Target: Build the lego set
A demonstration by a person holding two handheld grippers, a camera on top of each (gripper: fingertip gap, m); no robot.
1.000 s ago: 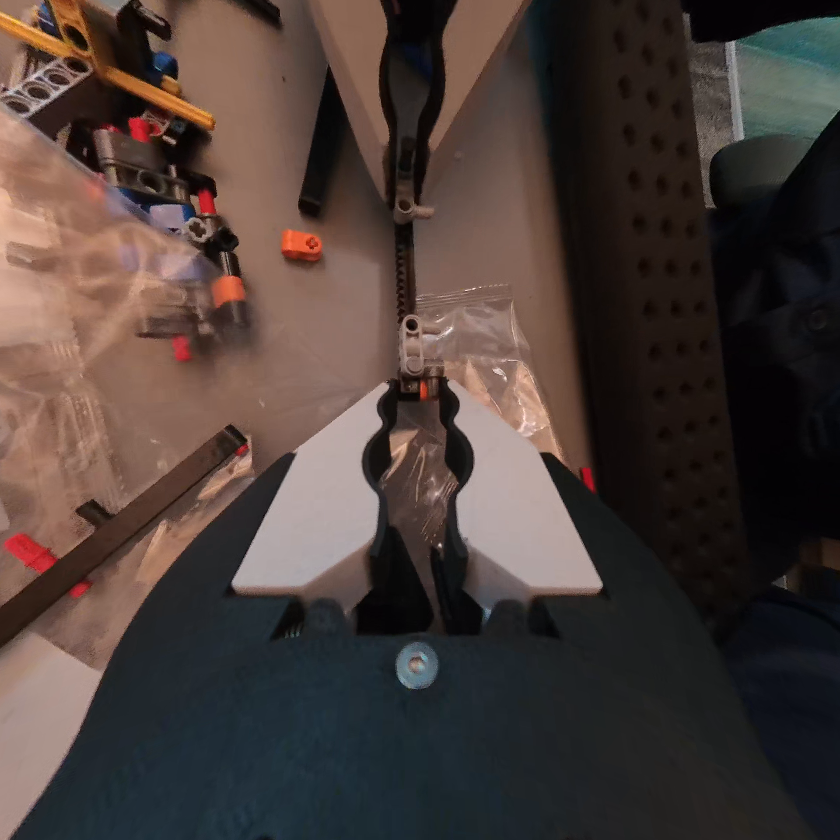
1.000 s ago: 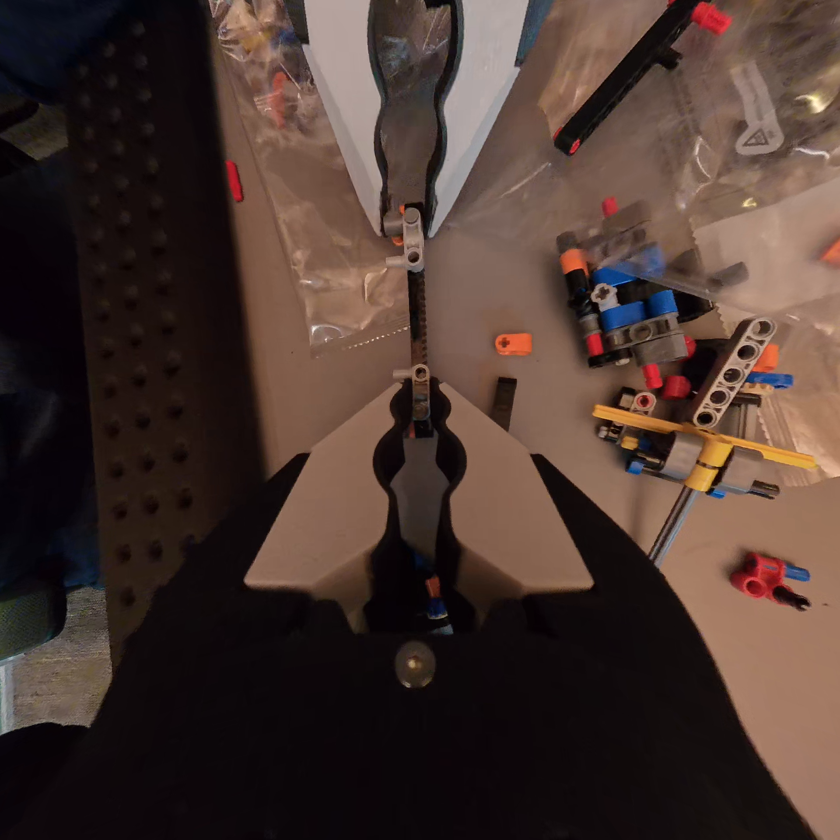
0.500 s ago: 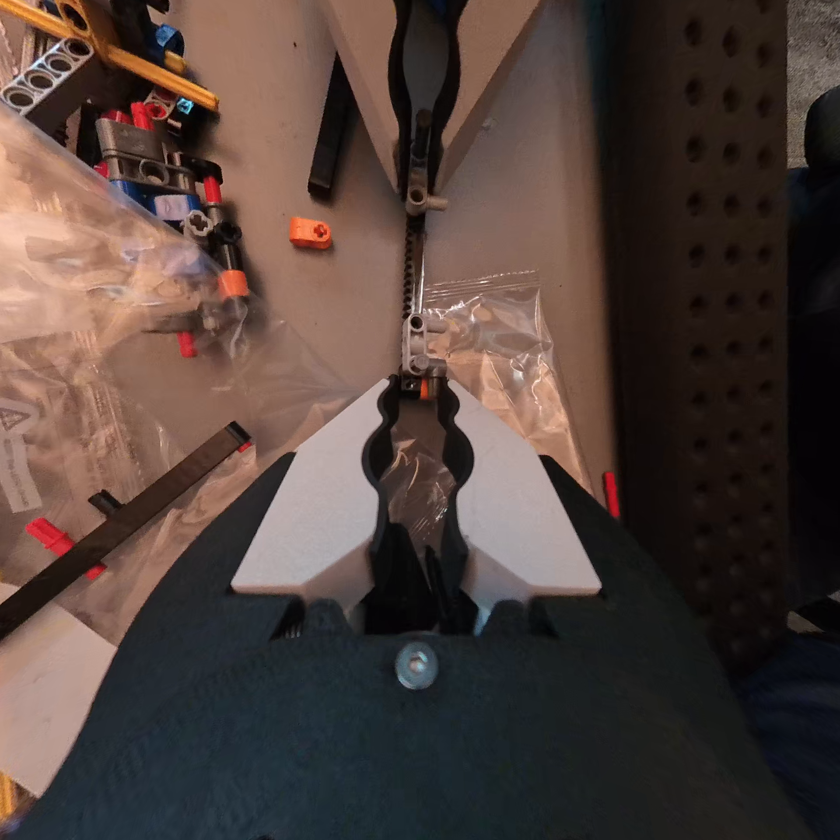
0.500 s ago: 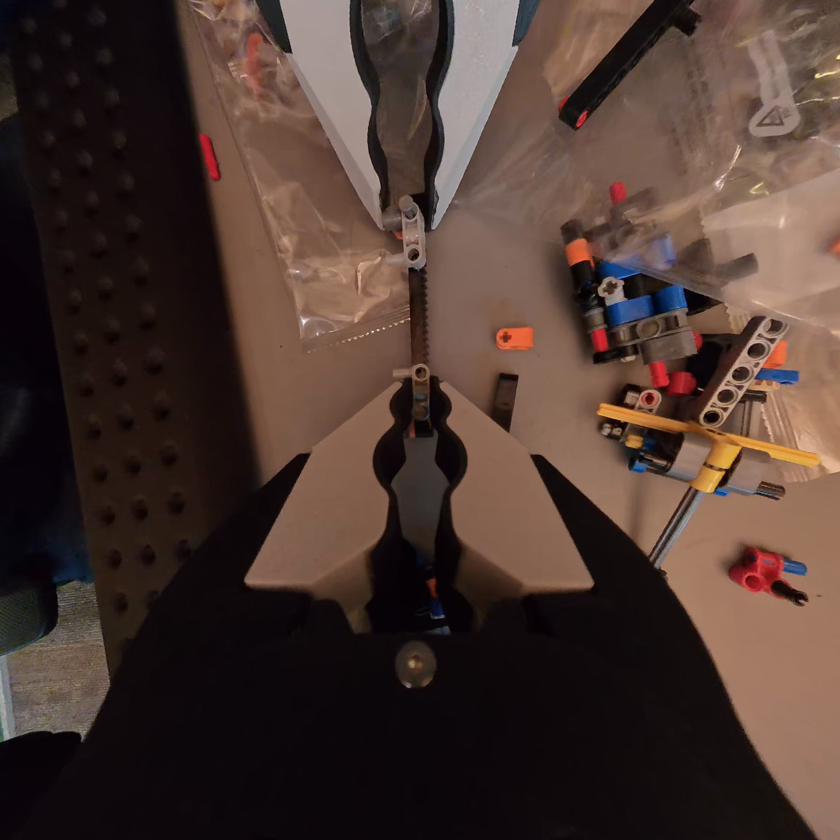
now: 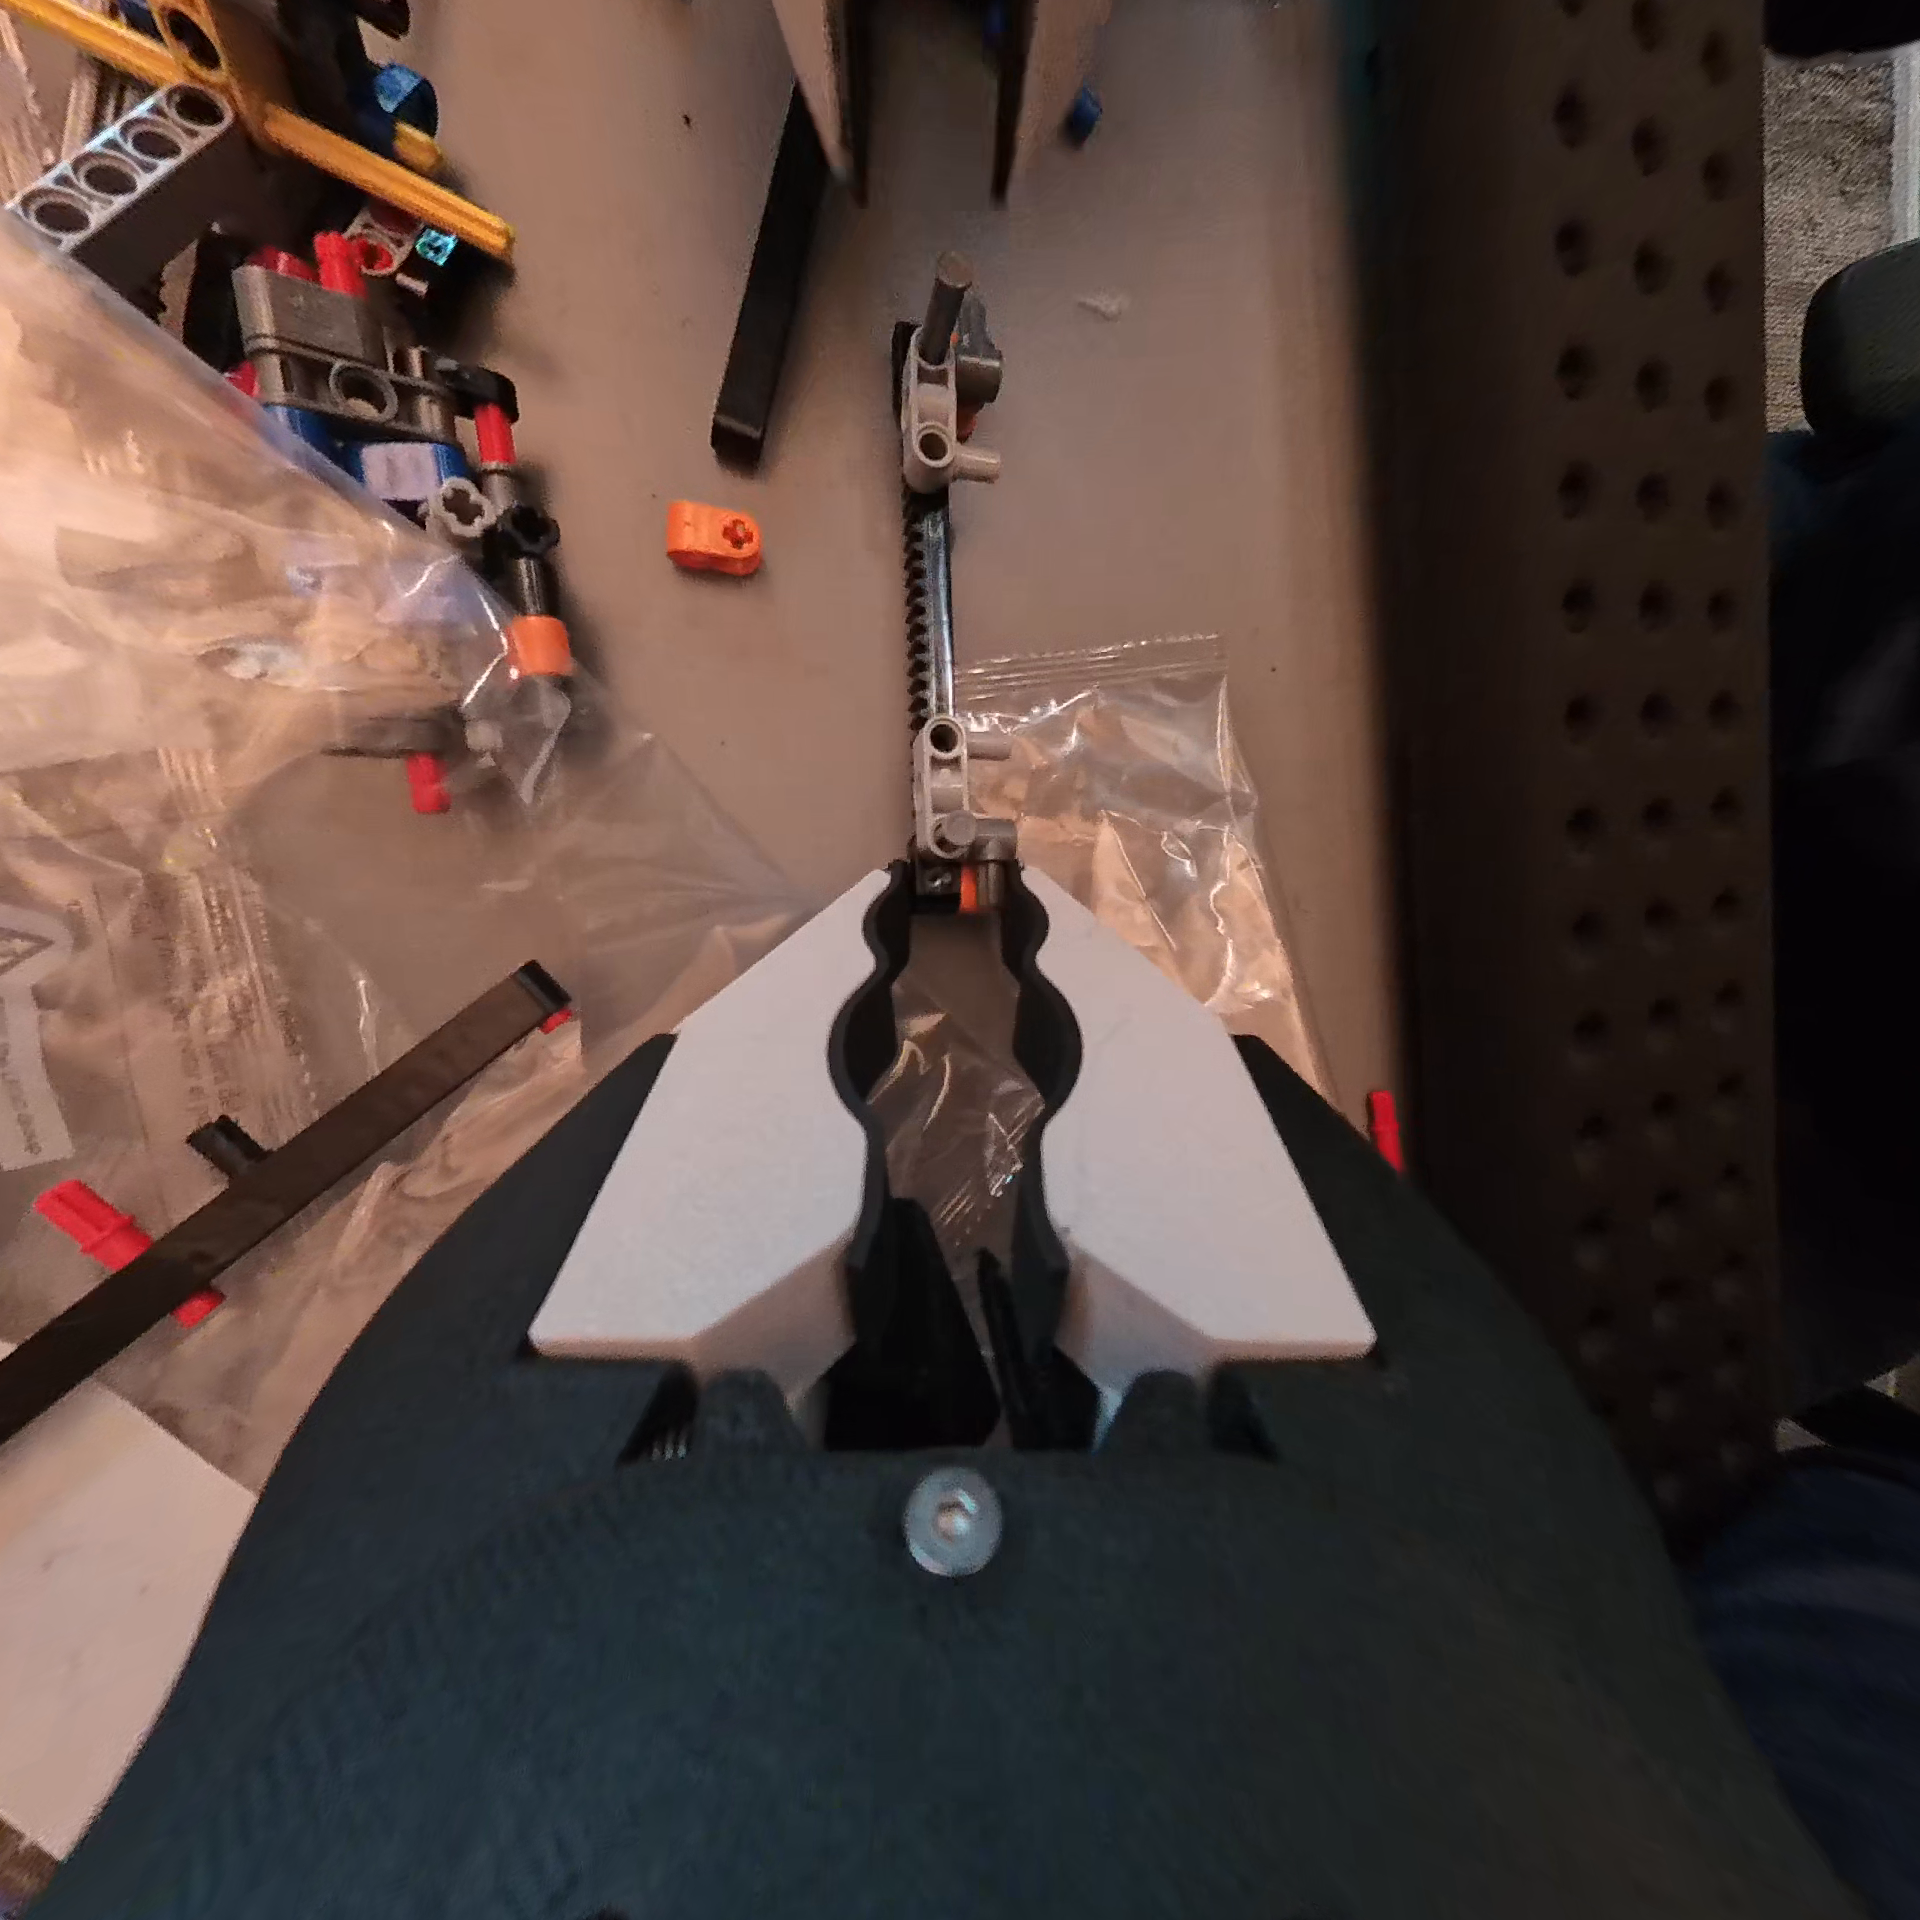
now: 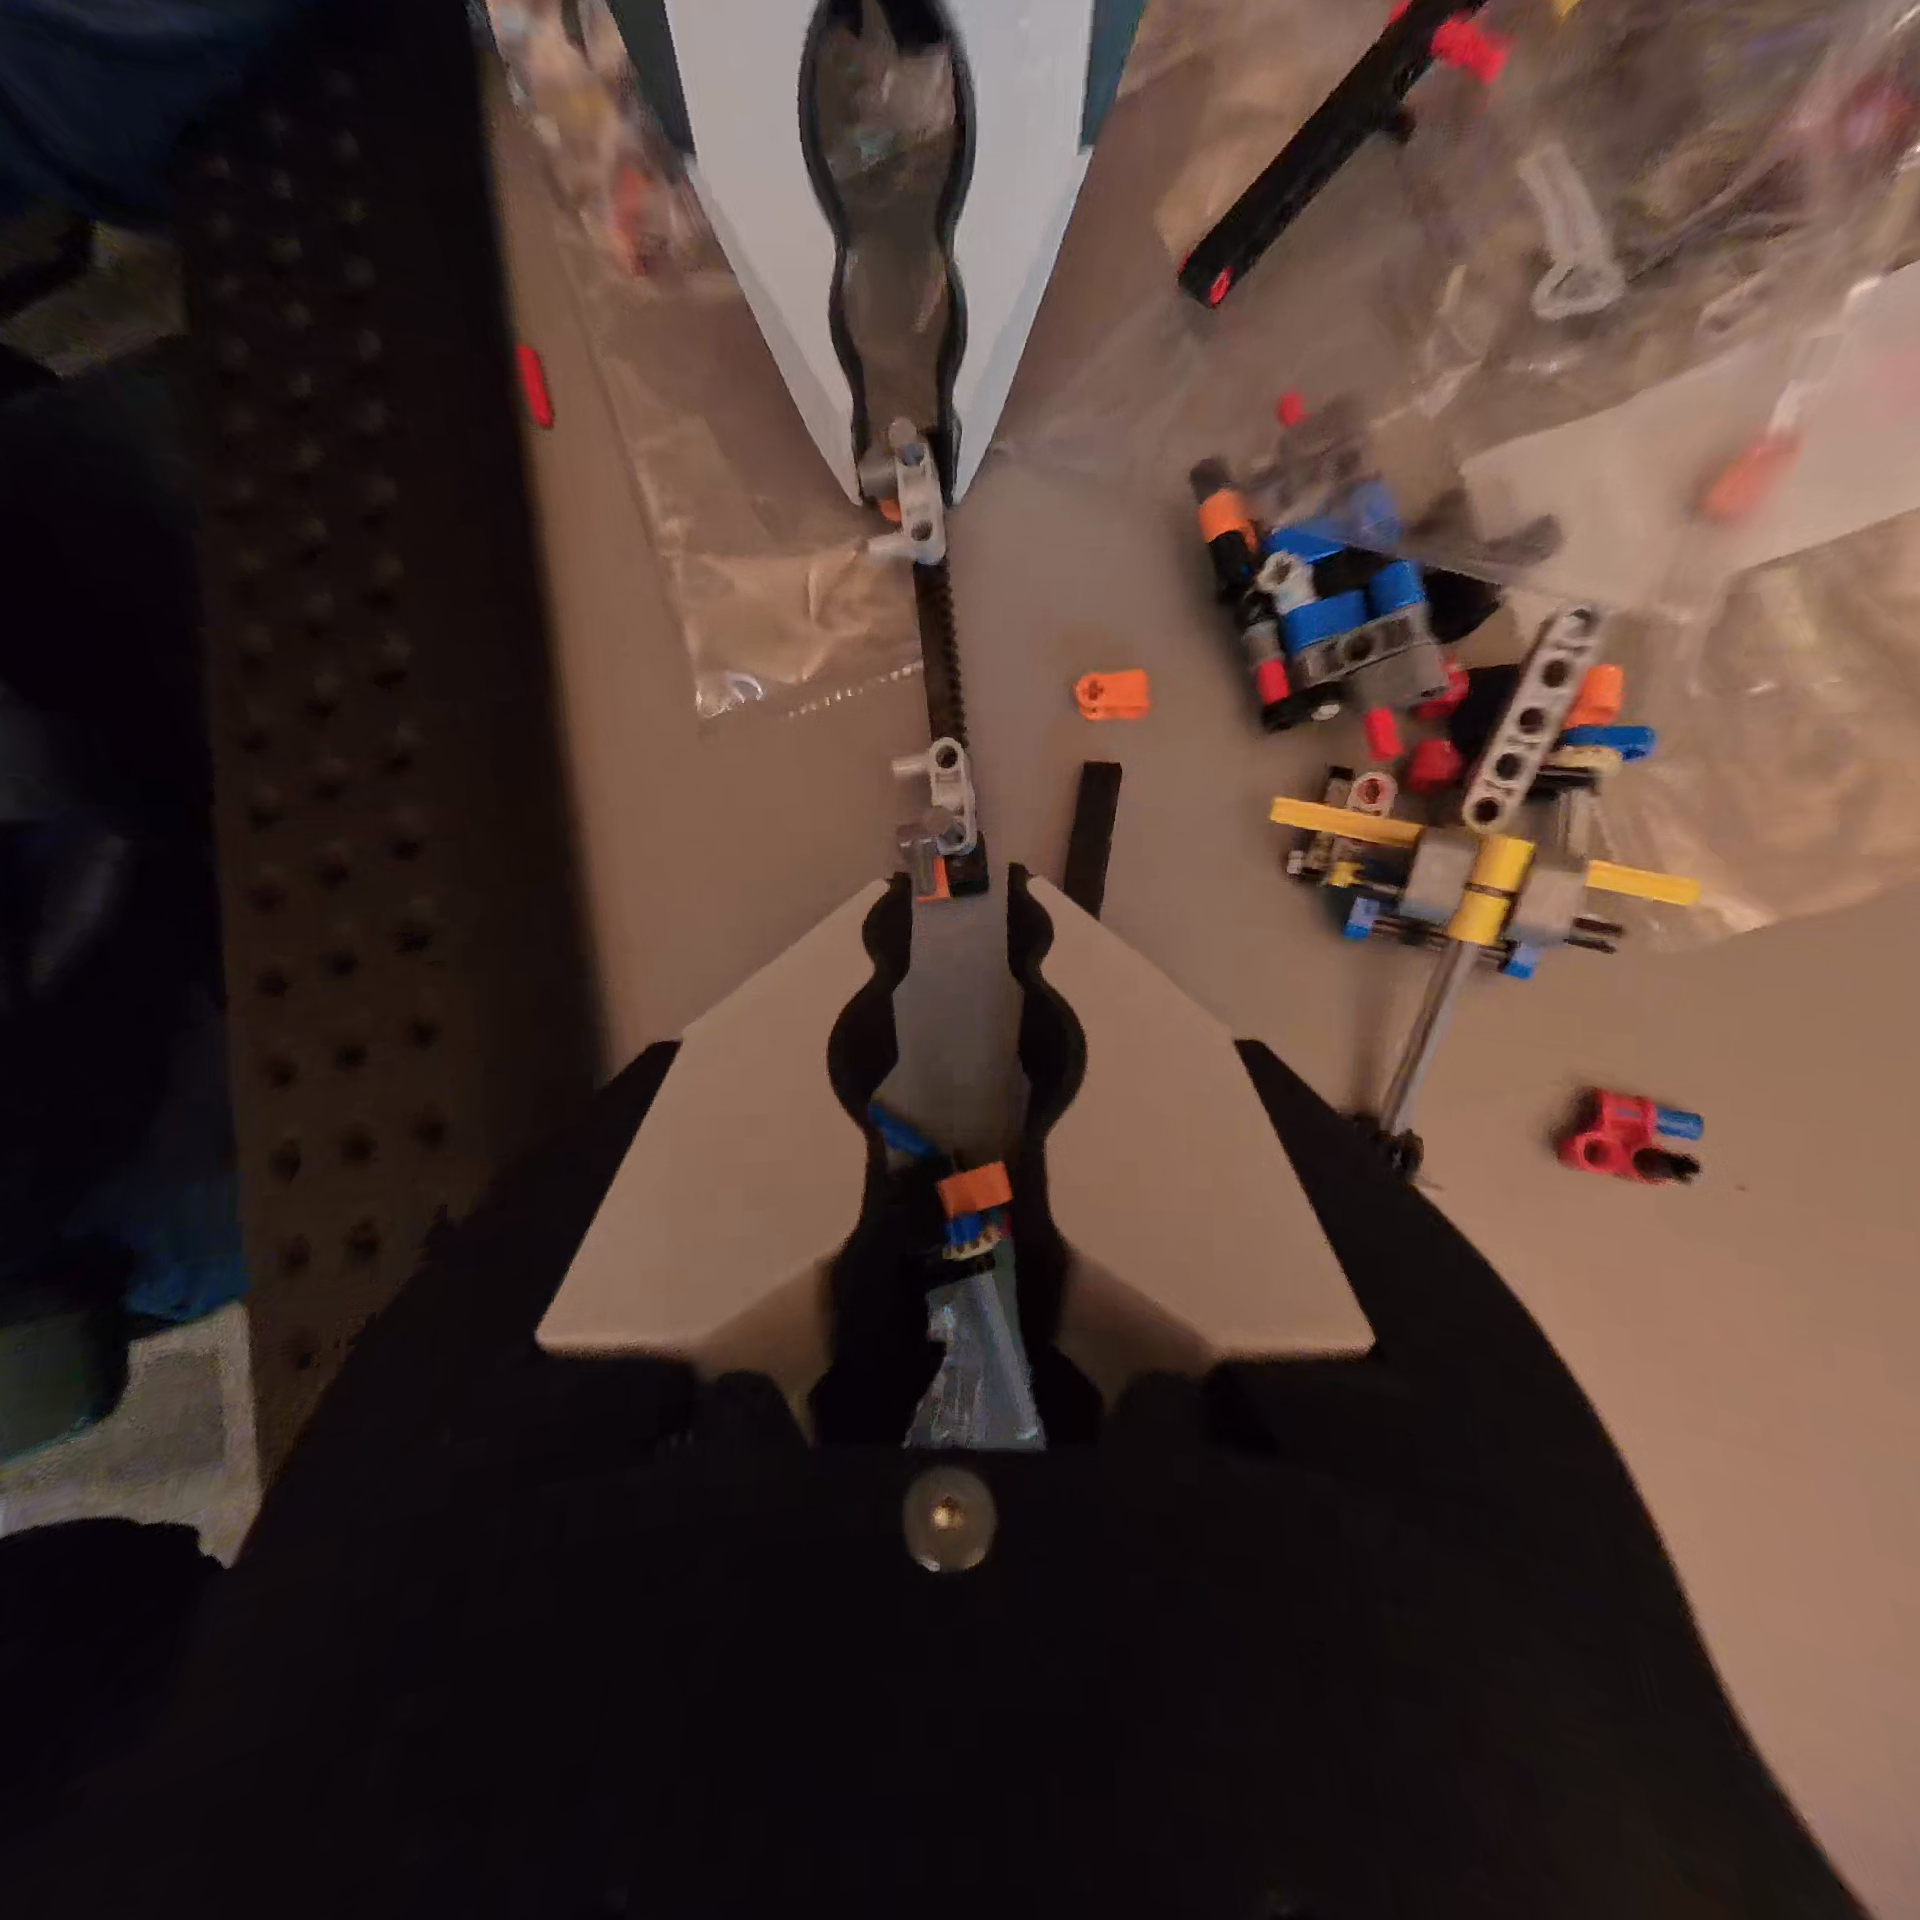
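A thin black toothed rack with grey connectors at both ends (image 5: 928, 613) hangs over the grey table. My left gripper (image 5: 956, 883) is shut on its near end, at an orange and black piece. In the right wrist view the same rack (image 6: 942, 655) runs from the left gripper (image 6: 904, 468) at the top down to just in front of my right gripper (image 6: 954, 894). My right gripper's jaws stand apart and hold nothing. The rack's free end sits just beyond the tips. In the left wrist view the right gripper (image 5: 920, 114) shows at the top, clear of the rack.
An orange connector (image 6: 1112, 693) and a short black beam (image 6: 1093, 836) lie beside the rack. A yellow and grey sub-assembly (image 6: 1475, 883), a blue and grey one (image 6: 1340, 634), a red piece (image 6: 1616, 1138) and clear bags (image 5: 156, 623) lie further out. A dark perforated board (image 5: 1579, 623) borders the table. One gripper's finger ends stand about 10 cm off the other's. The right tips stand about 5 cm off the orange connector (image 6: 1112, 693). Look for it in the left wrist view (image 5: 716, 523) too.
My right gripper has opened, let go of its end of the rack and pulled back. My left gripper still holds the other end.
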